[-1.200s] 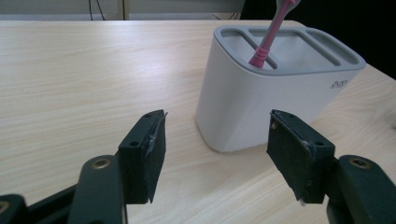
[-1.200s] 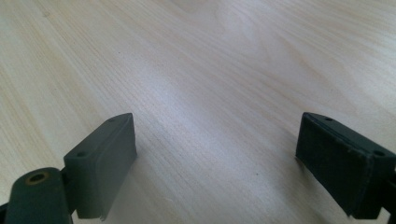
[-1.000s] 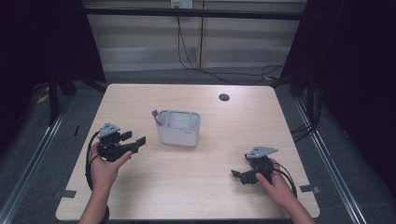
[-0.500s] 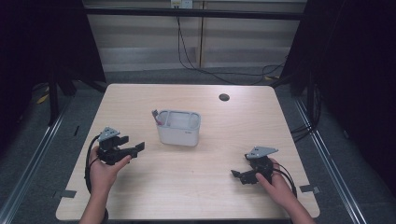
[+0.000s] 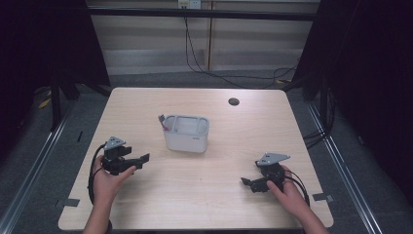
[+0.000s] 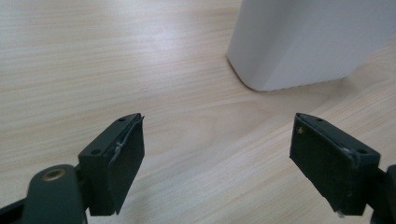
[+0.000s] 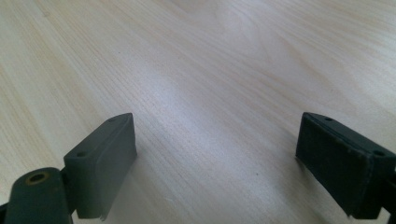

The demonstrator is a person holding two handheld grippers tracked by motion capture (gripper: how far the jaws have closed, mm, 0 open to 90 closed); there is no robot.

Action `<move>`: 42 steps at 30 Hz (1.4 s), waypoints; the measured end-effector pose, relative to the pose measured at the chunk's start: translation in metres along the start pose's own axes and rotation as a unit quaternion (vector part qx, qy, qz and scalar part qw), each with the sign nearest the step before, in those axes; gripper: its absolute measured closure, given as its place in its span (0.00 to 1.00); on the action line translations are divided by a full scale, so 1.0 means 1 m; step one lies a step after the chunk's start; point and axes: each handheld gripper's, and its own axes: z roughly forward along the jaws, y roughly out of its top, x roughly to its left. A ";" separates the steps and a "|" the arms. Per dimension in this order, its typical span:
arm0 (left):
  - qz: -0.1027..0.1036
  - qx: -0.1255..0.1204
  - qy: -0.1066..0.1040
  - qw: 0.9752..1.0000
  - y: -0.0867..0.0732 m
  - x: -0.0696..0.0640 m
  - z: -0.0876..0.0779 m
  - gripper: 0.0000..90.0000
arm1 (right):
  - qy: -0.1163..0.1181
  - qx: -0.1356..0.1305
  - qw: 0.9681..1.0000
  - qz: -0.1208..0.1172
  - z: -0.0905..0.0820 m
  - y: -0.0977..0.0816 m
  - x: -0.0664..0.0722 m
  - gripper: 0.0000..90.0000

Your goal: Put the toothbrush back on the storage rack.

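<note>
A white, open-topped container (image 5: pixel 187 132) with inner compartments stands in the middle of the wooden table (image 5: pixel 243 141). A small grey and pink item (image 5: pixel 162 122) sticks up at its left corner. My left gripper (image 5: pixel 142 158) sits low over the table, left of the container, pointing right toward it. Its jaws have just been opening and stand wide with nothing between them. In the left gripper view the left gripper (image 6: pixel 217 140) faces the container's white wall (image 6: pixel 308 42), a short way off. My right gripper (image 5: pixel 246 184) rests near the front right, pointing left. The right gripper (image 7: pixel 217 144) is open over bare wood.
A dark round grommet (image 5: pixel 234 101) is set in the table near its far edge. Cables (image 5: pixel 214 73) hang behind the table. Dark curtains and floor rails flank both sides. Bare wood lies between the two grippers.
The left hand and its gripper have sunk a little and drifted toward the person's edge of the table. The right hand has kept still.
</note>
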 end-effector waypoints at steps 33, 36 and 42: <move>0.046 0.058 0.031 0.997 -0.020 0.009 0.007 0.18 | 0.000 0.000 1.000 0.001 0.000 0.000 0.000 0.13; 0.050 0.064 0.029 0.996 -0.022 0.010 0.007 0.18 | 0.000 0.000 1.000 0.000 0.000 0.000 0.000 0.13; 0.057 0.069 0.031 0.996 -0.023 0.009 0.008 0.18 | 0.000 0.000 1.000 0.000 0.000 0.000 0.000 0.13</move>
